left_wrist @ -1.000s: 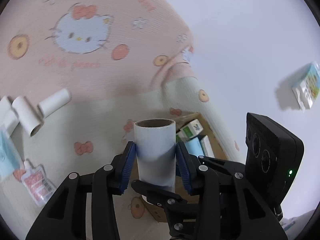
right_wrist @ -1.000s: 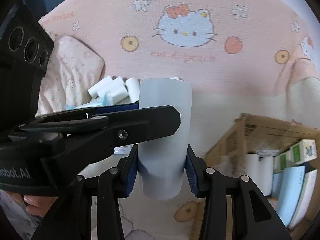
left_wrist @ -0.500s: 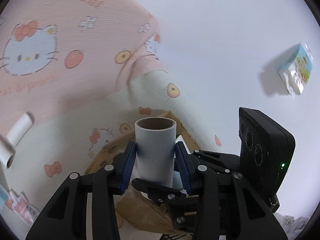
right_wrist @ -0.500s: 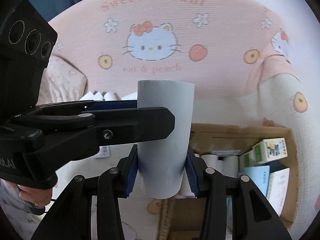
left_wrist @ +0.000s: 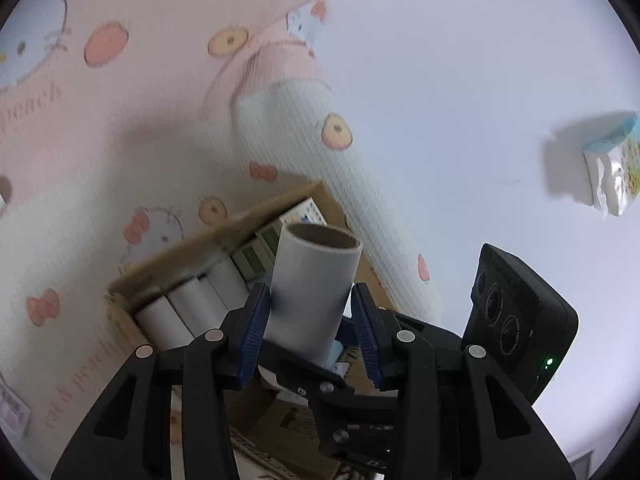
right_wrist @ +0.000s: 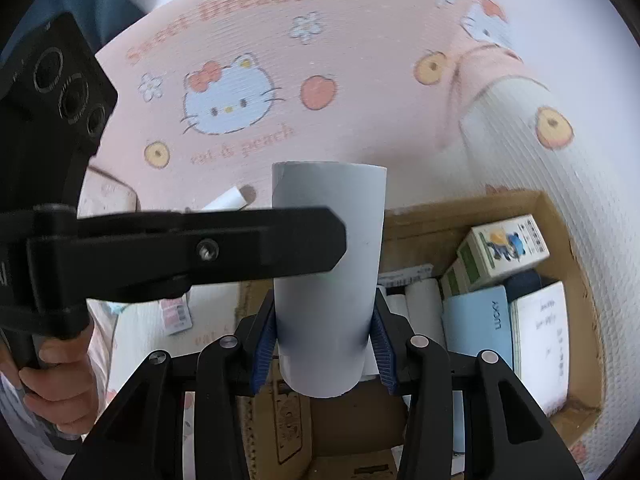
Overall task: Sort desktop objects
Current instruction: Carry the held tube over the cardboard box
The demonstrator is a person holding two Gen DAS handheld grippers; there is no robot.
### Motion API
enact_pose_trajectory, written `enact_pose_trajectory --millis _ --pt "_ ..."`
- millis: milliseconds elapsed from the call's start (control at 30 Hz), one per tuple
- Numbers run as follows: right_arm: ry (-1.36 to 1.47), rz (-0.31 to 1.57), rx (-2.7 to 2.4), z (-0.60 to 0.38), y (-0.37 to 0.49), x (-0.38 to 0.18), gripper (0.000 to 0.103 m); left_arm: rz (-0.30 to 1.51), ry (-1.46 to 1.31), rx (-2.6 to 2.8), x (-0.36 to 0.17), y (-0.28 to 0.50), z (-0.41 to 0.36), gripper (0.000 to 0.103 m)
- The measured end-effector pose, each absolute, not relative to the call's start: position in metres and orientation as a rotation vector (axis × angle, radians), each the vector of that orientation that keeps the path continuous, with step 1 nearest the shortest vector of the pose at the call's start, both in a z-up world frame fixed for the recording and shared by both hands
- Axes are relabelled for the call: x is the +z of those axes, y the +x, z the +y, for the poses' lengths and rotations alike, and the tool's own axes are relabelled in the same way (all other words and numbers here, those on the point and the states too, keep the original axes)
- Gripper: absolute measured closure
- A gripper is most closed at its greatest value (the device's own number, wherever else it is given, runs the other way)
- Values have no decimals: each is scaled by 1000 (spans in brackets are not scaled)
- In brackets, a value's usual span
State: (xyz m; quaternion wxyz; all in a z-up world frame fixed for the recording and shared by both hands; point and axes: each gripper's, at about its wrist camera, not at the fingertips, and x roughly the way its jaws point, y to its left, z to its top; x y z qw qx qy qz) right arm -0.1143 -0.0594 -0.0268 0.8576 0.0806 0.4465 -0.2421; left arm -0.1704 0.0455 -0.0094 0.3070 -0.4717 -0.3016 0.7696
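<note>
**Two grippers, one roll, above the sorting box**

A pink and cream ribbed blanket (right_wrist: 360, 60) printed with cartoon cats, peaches and bows covered the bed and filled most of both wrist views. On it sat an open brown cardboard box (right_wrist: 560, 216), already holding several white paper rolls (left_wrist: 188, 304) laid side by side, a green and white carton (right_wrist: 504, 252) with a cartoon figure, a pale blue booklet (right_wrist: 476, 324) marked "LUCKY" and a white sheet (right_wrist: 540, 336) with handwriting.

Above the box's near edge, a white paper roll with a brown cardboard core (right_wrist: 328, 280) stood upright between the blue pads of the right gripper (right_wrist: 326, 344), which was clamped on its lower part. The left gripper (left_wrist: 310, 320) reached in from the side and pinched the same roll higher up; in the right wrist view one black finger (right_wrist: 240, 244) of it lay across the roll's front. A person's hand (right_wrist: 60, 384) gripped the left gripper's handle at the lower left edge of that view.

In the left wrist view the roll's open top leaned over the box's contents, and a small patterned packet (left_wrist: 612, 176) lay well apart on white bedding (left_wrist: 440, 80) at the right. Behind the grippers, one loose white roll (right_wrist: 230, 200) rested on the blanket, and a small pouch with a barcode (right_wrist: 176, 316) lay near the box's left side.
</note>
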Motion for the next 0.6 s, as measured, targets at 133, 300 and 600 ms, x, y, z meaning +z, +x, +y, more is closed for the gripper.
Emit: enact_pose_trajectory --millis 133,300,600 --pt "196 956 -489 -70 -117 -31 62 -803 -1314 2003 -20 -174 55 54" --pt "192 995 -461 -78 -118 -39 63 -814 -1367 2009 -28 -180 65 54" --pt "193 1050 -343 -105 -126 -51 63 -771 -1467 2006 -43 -195 90 54"
